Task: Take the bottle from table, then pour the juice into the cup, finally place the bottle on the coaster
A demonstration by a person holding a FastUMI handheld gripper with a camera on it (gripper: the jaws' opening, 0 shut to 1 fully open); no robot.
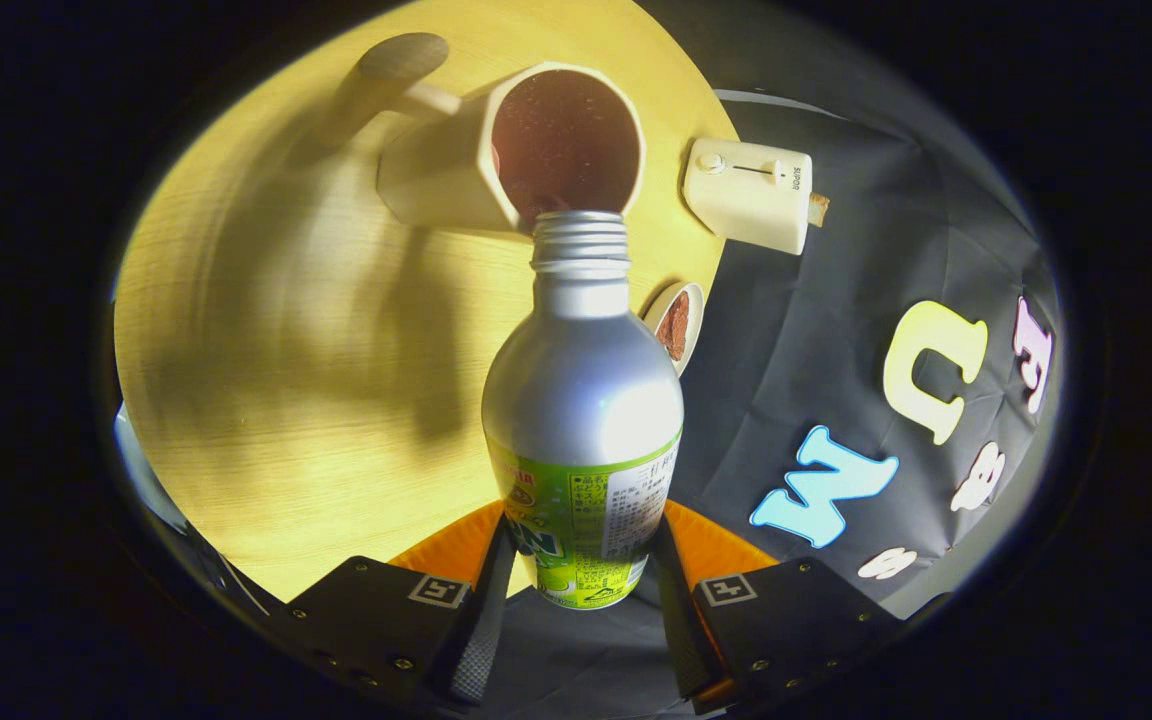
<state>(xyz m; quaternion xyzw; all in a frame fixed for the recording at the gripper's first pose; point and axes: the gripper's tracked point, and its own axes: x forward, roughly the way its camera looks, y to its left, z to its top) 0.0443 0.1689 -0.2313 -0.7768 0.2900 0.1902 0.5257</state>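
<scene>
The gripper [581,590] has two broad, flat finger housings studded with small round screws. Each housing carries a square white tag with a black marking near its inner corner. The inner faces of the fingers [481,625] show a fine woven, cross-hatched texture.

A round table [266,400] with a pale wood-grain top is seen under warm, strong light; broad soft shadows are cast across it. Beside and behind it, the booth wall [796,370] of creased black cloth is hung.
</scene>
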